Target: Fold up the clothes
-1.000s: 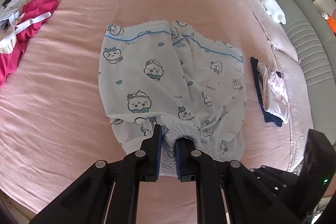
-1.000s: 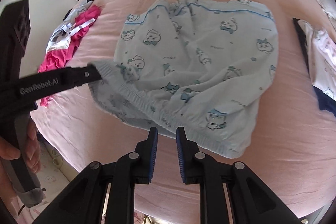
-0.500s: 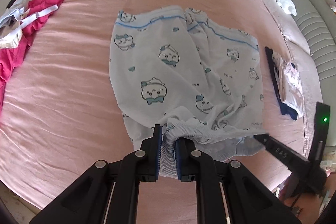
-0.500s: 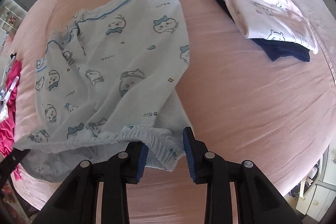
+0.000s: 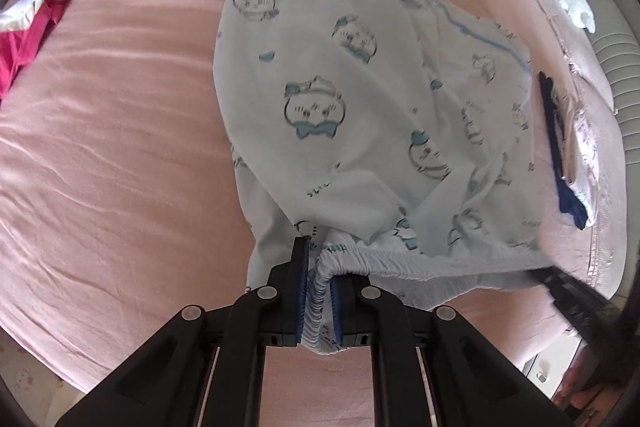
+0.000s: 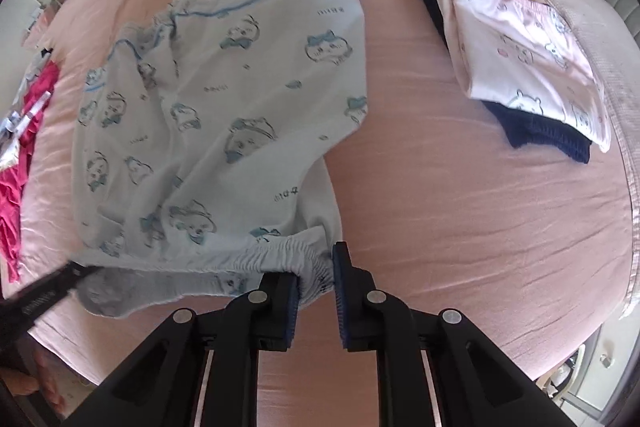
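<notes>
- On the pink bed (image 5: 100,155), pale blue shorts (image 5: 360,99) with a cartoon animal print lie spread out, their blue-trimmed leg hems at the far side and their gathered waistband (image 5: 384,263) at the near edge.
- The left tool (image 5: 319,283) has its two blue-padded fingers pressed onto one end of the waistband, with the bunched elastic pinched between them.
- The right tool (image 6: 316,279) has the other end of the waistband between its fingers; the elastic touches the left pad, a narrow gap shows on the right side, and I cannot tell whether it is gripping or only straddling the cloth.
- Between the two tools the waistband runs taut and lifted off the sheet, with a blurred layer of cloth hanging below it.
- In the right wrist view, the left tool shows as a dark blurred bar at the lower left, and a hand (image 6: 24,383) appears at the frame edge beneath it.
- To the right of the shorts, well apart, sits a folded stack: a pink-and-white printed garment (image 6: 524,55) on top of a navy one (image 6: 536,135).
- At the far left lies a heap of magenta clothing (image 5: 44,7) with white straps.
</notes>
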### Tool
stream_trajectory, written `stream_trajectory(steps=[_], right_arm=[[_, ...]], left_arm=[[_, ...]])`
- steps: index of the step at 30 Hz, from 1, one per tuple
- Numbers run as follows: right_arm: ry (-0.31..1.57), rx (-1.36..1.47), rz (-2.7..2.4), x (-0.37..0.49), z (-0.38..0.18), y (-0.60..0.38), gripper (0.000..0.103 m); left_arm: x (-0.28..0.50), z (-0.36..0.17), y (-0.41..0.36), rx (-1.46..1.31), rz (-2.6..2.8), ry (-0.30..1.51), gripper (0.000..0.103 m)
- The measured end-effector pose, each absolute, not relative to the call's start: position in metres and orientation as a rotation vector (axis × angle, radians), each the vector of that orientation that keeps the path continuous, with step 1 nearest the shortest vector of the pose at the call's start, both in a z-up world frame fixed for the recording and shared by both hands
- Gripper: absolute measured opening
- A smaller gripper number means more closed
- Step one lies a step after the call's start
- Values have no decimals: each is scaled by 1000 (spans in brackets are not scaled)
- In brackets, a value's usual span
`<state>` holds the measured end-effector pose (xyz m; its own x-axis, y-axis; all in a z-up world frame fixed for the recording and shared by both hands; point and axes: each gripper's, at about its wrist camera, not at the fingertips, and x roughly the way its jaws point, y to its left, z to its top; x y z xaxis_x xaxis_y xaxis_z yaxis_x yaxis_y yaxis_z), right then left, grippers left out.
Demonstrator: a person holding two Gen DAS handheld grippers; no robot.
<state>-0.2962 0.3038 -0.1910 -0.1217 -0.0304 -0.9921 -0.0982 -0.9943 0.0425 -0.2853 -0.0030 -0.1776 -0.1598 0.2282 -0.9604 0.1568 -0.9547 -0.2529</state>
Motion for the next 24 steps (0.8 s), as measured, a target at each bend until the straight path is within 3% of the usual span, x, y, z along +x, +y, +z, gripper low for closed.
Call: stream_trajectory(steps=[4, 7, 10, 13, 17, 20, 24], right_arm=[[88, -2107, 2298, -288, -210, 293, 13], [216, -2082, 2287, -294, -214, 299, 13], [488, -1822, 2367, -310, -166, 325, 6], [538, -1650, 2499, -326, -109, 335, 5], [408, -1650, 2593, -336, -82, 322, 5], [353, -1653, 2609, -320, -78, 315, 5], [355, -1605, 2645, -325, -62, 326, 5]], left_arm=[[-291, -123, -8, -1828, 2407, -496, 8], [-294, -84, -12, -1715, 2477, -484, 8], [-292, -94, -9, -1771, 2500, -337, 10], [-286, -133, -8, -1886, 2412, -238, 11], [-284, -175, -2, -1992, 2285, -227, 22], [-288, -183, -5, -2020, 2257, -268, 19], [-309, -109, -34, -1769, 2474, -411, 13]])
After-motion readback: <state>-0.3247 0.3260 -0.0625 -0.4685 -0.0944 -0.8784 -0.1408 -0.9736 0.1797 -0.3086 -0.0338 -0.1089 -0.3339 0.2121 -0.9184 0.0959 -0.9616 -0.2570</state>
